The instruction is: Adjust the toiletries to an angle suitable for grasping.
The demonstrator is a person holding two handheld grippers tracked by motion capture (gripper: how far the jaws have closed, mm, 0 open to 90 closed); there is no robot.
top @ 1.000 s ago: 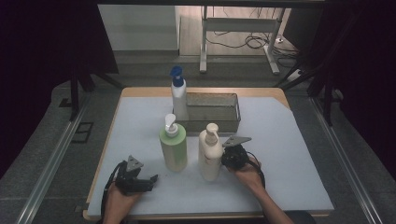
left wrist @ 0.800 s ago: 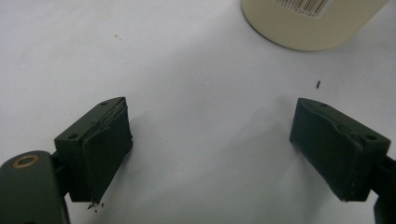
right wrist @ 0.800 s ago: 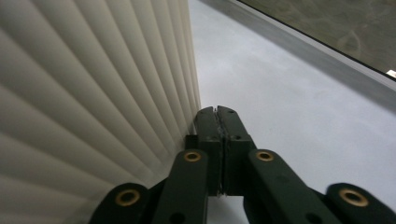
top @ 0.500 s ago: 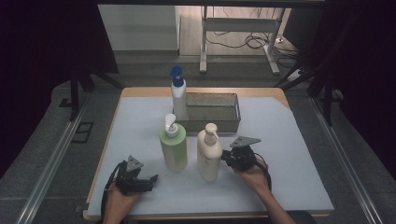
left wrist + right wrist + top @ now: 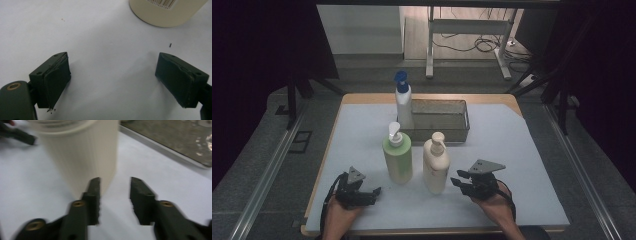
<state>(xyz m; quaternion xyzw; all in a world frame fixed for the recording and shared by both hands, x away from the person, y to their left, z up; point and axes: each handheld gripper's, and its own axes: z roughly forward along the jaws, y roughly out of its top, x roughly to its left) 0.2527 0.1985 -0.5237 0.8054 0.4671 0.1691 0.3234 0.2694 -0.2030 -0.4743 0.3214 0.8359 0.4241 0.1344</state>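
Observation:
Three pump bottles stand on the white mat: a white one with a blue pump (image 5: pixel 403 102) at the back, a green one (image 5: pixel 397 157) and a cream one (image 5: pixel 435 165) nearer me. My right gripper (image 5: pixel 458 179) lies just right of the cream bottle, apart from it. Its jaws have just been opening and stand partly open with nothing between them. In the right gripper view (image 5: pixel 115 182) the cream bottle (image 5: pixel 82 157) rises ahead and to the left. My left gripper (image 5: pixel 373 194) rests left of the green bottle, wide open (image 5: pixel 117 80) and empty, with the cream bottle's base (image 5: pixel 167 12) ahead.
A grey metal tray (image 5: pixel 439 120) sits behind the bottles, beside the blue-pump bottle; its edge (image 5: pixel 175 140) shows at the upper right of the right gripper view. The mat (image 5: pixel 512 160) covers a wooden table with dark floor and rails on both sides.
My right gripper has drawn back to the right, away from the cream bottle, and its jaws have opened. The left gripper and the bottles have stayed put.

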